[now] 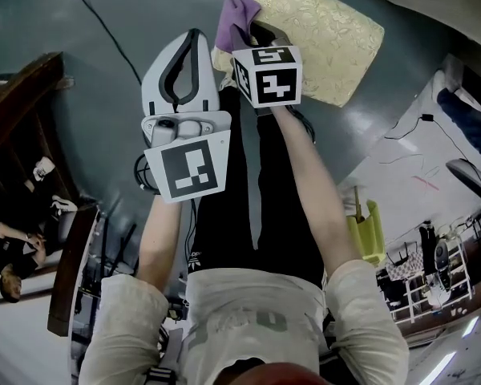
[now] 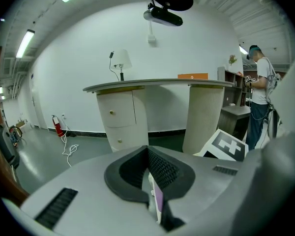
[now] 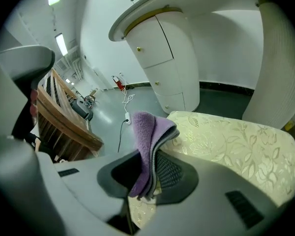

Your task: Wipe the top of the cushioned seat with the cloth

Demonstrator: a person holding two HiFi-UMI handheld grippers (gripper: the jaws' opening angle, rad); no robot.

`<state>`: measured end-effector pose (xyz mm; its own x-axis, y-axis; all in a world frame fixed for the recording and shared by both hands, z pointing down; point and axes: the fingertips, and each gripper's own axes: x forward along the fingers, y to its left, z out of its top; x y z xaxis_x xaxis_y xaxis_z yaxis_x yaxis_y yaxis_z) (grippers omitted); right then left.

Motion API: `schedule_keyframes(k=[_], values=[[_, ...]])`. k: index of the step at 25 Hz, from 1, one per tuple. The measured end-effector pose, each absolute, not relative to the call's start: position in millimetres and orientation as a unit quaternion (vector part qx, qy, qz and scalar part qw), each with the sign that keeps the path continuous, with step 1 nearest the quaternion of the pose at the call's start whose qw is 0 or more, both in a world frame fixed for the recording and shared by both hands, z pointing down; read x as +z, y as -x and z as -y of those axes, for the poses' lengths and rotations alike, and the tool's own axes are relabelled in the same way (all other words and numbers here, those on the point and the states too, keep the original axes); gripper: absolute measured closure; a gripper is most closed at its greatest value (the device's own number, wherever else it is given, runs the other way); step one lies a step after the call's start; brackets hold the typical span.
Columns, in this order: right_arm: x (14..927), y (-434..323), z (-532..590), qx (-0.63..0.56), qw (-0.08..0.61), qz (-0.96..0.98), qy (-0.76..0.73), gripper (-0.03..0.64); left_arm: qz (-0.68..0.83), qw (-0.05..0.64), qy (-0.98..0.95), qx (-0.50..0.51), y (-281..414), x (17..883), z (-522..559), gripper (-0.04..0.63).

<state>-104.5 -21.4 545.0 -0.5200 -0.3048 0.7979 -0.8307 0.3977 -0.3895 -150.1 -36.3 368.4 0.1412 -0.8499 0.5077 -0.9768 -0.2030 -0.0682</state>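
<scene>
1. The right gripper (image 3: 152, 163) has its jaws clamped on a folded purple cloth (image 3: 146, 132), which sticks up past their tips.
2. Alongside it, the left gripper (image 2: 150, 154) has its jaws pressed together, gripping nothing I can identify.
3. Just beyond the cloth lies the cushioned seat (image 3: 231, 141), pale gold with a leaf pattern. The cloth sits at its near left edge, and I cannot tell whether they touch.
4. Behind the seat stands a curved white worktop (image 3: 162, 43).
5. Risk: only a narrow bunch of cloth protrudes, so a sweep could scrape the jaws across the fabric or tug the cloth loose.
</scene>
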Motion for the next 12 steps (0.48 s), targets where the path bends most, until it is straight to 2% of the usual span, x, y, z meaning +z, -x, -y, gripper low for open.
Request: schedule_keyframes(k=[12], values=[[546, 54, 14, 0.385, 0.354, 0.758, -0.391, 0.531, 0.59, 0.128, -0.763, 0.233, 126, 365, 36, 0.589]])
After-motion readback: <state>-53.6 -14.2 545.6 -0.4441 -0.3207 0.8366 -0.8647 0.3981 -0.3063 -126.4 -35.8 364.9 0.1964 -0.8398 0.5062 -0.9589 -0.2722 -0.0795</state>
